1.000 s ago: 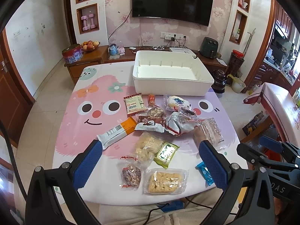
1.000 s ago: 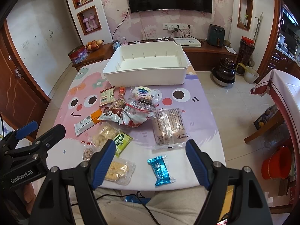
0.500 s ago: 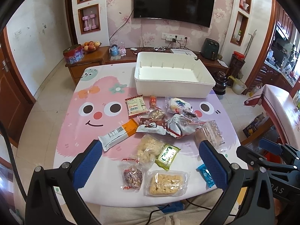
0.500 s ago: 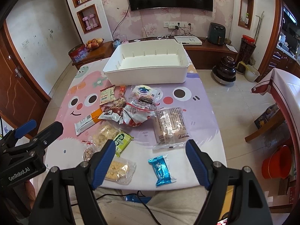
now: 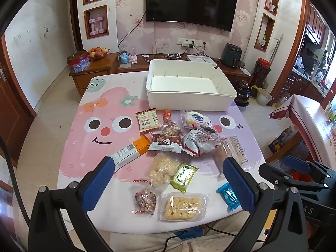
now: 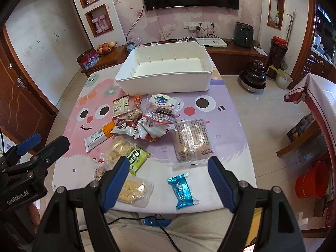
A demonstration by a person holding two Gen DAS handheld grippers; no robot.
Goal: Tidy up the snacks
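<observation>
Snacks lie scattered across the near half of the tabletop, which wears a pink and lilac cartoon-face cover. At the far edge, toward the far right corner, sits a white bin, its inside bare. Just in front of it are a small tan packet, a clear pouch with a blue label and a crumpled red and white bag. An orange and white bar lies toward the left edge. A large clear cracker pack rests nearer the right edge. Closer to the near edge are a green packet, a clear bag of pale puffs, a dark nut cluster in clear wrap, a rice crisp bar in clear wrap and a blue foil candy by the near right corner.

Above the near edge, the left gripper hangs with its blue pads spread wide, nothing between them, tilted down over the puffs and the green packet. Beside it the right gripper is likewise spread wide and empty, angled down, with the blue foil candy showing between its fingers on the cover below. Neither gripper touches any snack.
</observation>
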